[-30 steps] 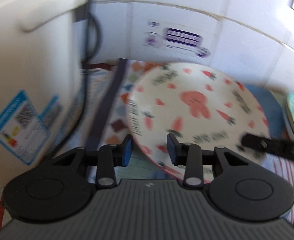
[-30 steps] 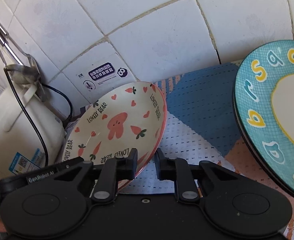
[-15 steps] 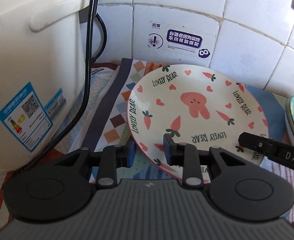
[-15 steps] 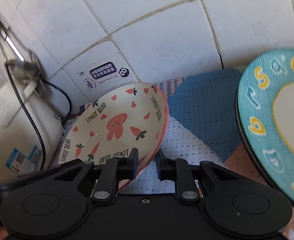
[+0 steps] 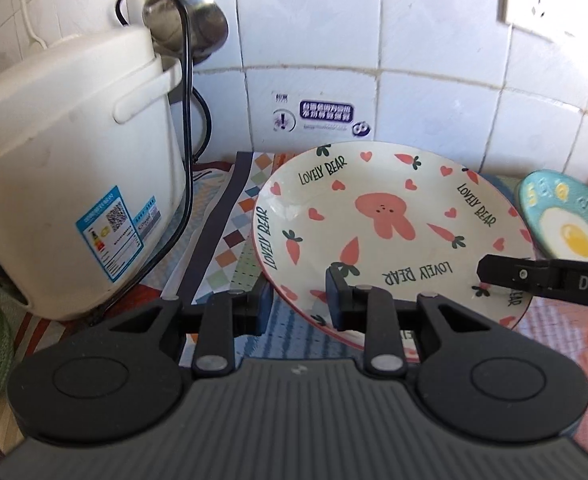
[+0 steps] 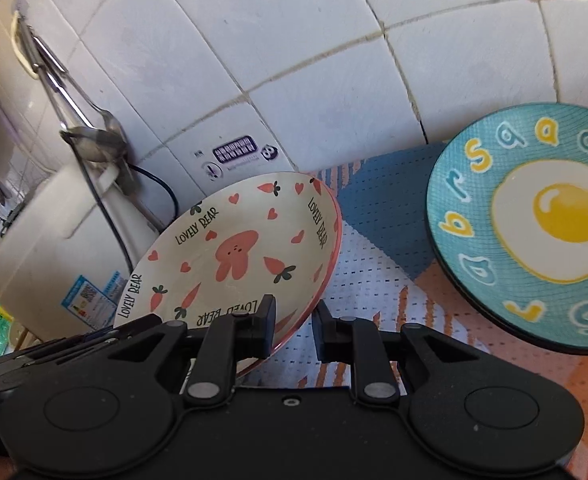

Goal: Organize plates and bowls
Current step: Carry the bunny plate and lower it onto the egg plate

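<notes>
Left wrist view: your left hand-held gripper [image 5: 298, 298] pinches the near rim of the bunny plate [image 5: 390, 236], one finger on top and one under. The plate is tilted, lifted off the mat [image 5: 237, 240], between the white rice cooker [image 5: 69, 184] and the egg plate [image 5: 566, 220]. It is cream with pink hearts, carrots and the words "LOVELY BEAR".

Right wrist view: your right hand-held gripper [image 6: 294, 318] pinches the rim of the bunny plate [image 6: 237, 256] too. The plate looks hard, smooth and slippery, and it could break, so hold the rim tight.
</notes>
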